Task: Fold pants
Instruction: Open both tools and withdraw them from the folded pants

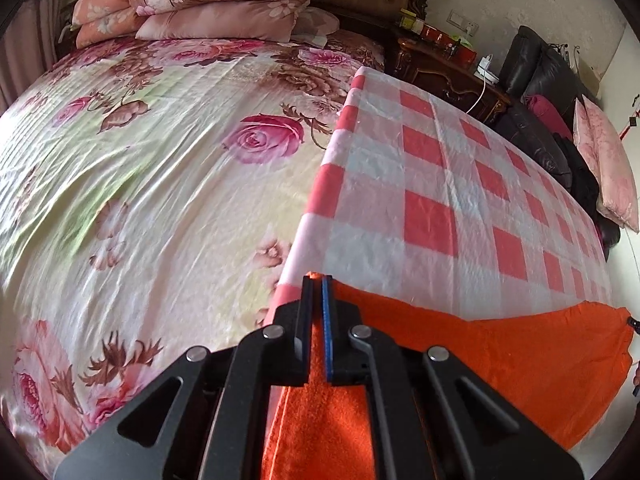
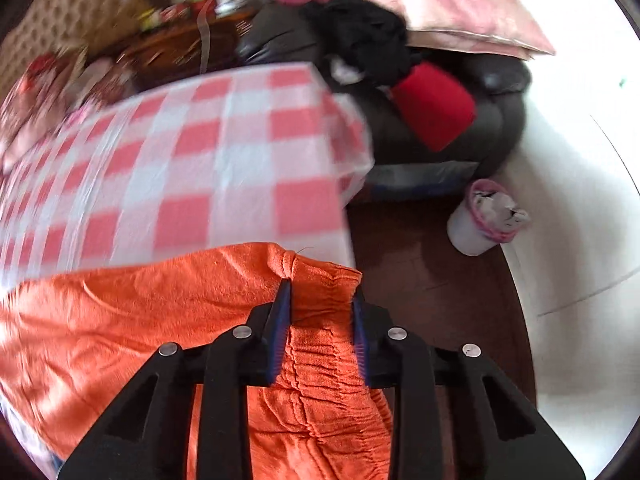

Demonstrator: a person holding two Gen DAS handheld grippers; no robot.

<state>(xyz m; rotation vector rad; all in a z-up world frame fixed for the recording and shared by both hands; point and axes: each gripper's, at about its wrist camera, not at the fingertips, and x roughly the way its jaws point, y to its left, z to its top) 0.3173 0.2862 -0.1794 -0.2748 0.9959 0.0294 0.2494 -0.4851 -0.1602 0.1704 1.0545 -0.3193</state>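
Orange fleece pants (image 1: 500, 344) lie across the near edge of a table covered with a red-and-white checked cloth (image 1: 460, 184). My left gripper (image 1: 318, 280) is shut on the pants' left end, at the table's left corner. In the right wrist view the pants (image 2: 140, 308) stretch to the left, and my right gripper (image 2: 322, 288) holds the gathered elastic waistband between its jaws at the table's right edge. The jaws stand a little apart with the bunched waistband filling the gap. The checked cloth (image 2: 200, 168) is blurred there.
A bed with a floral sheet (image 1: 140, 168) and stacked quilts (image 1: 208, 4) is left of the table. A dark leather sofa (image 2: 460, 120) with a red cushion (image 2: 436, 104) and pink pillow (image 2: 448, 4) stands behind. A lined bin (image 2: 484, 216) sits on the floor.
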